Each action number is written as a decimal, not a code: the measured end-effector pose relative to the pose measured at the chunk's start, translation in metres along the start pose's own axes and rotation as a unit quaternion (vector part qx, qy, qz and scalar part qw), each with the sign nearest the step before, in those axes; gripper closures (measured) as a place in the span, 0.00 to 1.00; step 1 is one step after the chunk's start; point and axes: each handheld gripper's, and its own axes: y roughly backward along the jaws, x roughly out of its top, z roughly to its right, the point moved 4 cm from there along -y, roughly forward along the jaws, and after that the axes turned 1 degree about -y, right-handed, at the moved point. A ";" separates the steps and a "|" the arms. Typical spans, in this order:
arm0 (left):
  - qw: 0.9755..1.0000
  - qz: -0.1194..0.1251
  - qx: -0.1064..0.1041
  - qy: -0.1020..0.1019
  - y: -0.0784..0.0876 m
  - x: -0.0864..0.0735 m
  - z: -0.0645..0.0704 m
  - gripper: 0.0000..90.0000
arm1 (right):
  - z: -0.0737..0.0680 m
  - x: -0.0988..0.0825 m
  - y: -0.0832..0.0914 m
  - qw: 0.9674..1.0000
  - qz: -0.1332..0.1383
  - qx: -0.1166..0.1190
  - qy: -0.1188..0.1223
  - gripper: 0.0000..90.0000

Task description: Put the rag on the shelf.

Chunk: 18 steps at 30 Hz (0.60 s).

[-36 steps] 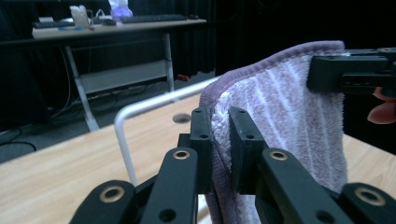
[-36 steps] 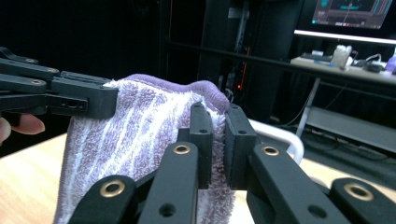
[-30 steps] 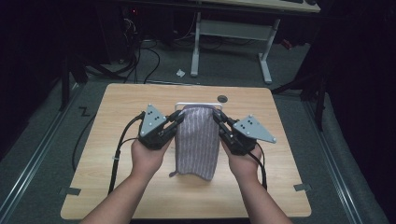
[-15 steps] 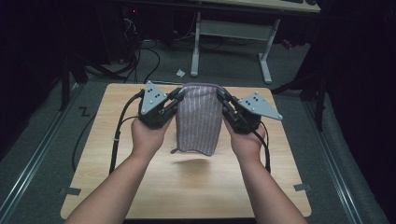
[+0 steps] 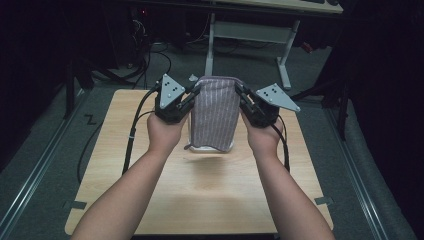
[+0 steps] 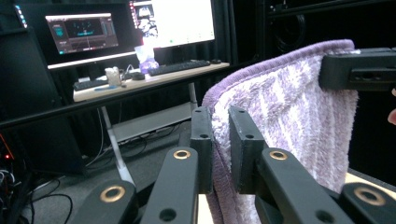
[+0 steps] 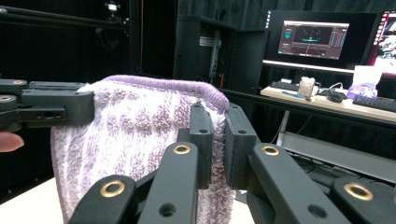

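The soft purple striped towel (image 5: 215,112) hangs in the air above the pale wooden surface (image 5: 200,200). The left gripper (image 5: 192,94) and the right gripper (image 5: 239,92) each pinch a top corner tight in their jaws. Keep both hands level and apart, so it hangs flat and smooth.

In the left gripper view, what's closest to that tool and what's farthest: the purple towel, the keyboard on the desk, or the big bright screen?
1. The purple towel: pinched between the left tool's jaws, touching them.
2. The keyboard: across the room, lying on the desk.
3. The big bright screen: standing behind the keyboard, at the desk's back edge.
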 end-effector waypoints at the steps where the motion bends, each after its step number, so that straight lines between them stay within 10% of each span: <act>1: 1.000 -0.003 -0.002 0.002 -0.003 -0.001 -0.002 0.90 | 0.002 0.000 -0.004 1.000 -0.001 -0.001 0.002 0.93; 18: 0.999 -0.036 0.020 0.008 -0.046 -0.012 -0.036 0.90 | 0.019 -0.005 -0.064 0.999 -0.034 -0.013 -0.005 0.93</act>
